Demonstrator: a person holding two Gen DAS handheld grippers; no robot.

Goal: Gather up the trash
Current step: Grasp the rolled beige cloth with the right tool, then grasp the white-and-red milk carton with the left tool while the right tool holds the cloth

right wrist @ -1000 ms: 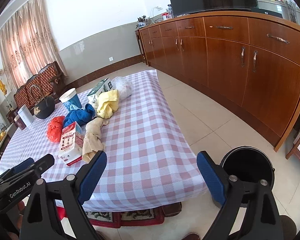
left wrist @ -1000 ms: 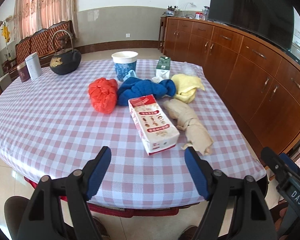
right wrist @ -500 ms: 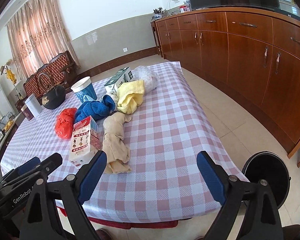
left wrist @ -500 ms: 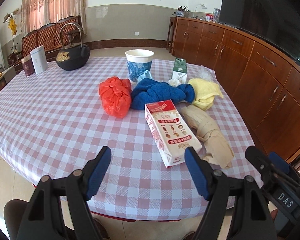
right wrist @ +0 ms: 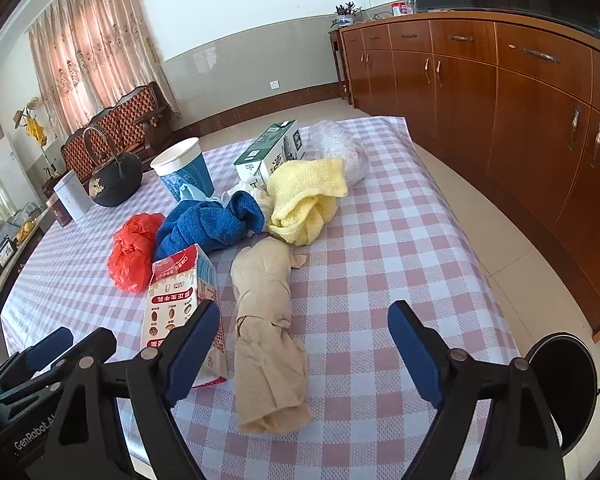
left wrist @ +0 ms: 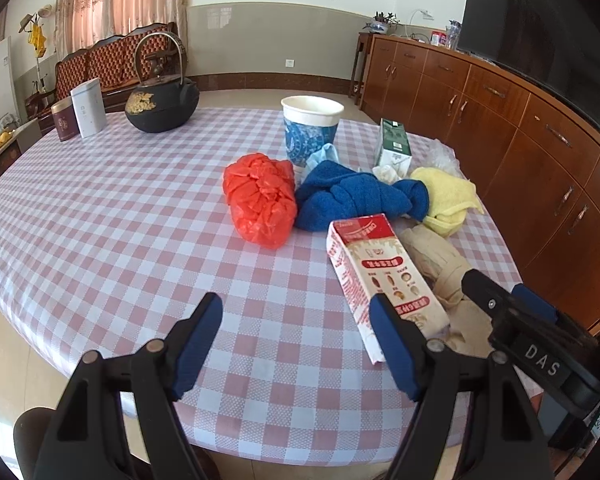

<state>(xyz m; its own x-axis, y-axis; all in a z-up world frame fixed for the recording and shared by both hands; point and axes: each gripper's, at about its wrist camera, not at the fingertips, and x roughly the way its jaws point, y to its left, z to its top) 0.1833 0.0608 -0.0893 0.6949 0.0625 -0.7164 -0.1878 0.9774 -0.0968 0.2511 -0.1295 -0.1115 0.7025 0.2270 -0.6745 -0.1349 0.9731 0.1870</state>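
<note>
A red-and-white milk carton (left wrist: pixel 384 276) (right wrist: pixel 180 300) lies on the checked table (left wrist: pixel 120 220) beside a long beige cloth (right wrist: pixel 268 320). Behind them sit a red plastic bag (left wrist: pixel 260 200), a blue towel (left wrist: pixel 356 196), a yellow cloth (right wrist: pixel 306 196), a green carton (right wrist: pixel 270 154), a paper cup (left wrist: pixel 310 128) and a clear bag (right wrist: pixel 340 148). My left gripper (left wrist: pixel 296 308) hangs open over the near table edge, its right finger next to the carton. My right gripper (right wrist: pixel 304 314) is closing, empty, with the beige cloth lying below and ahead of it.
A black trash bin (right wrist: pixel 564 380) stands on the floor right of the table. A black kettle (left wrist: pixel 162 104) and two tins (left wrist: pixel 86 110) sit at the far left. Wooden cabinets (right wrist: pixel 520 120) run along the right wall.
Both grippers have come in over the table edge, so the trash looks larger and closer. The right view swung left off the bin, and its jaws have narrowed a little.
</note>
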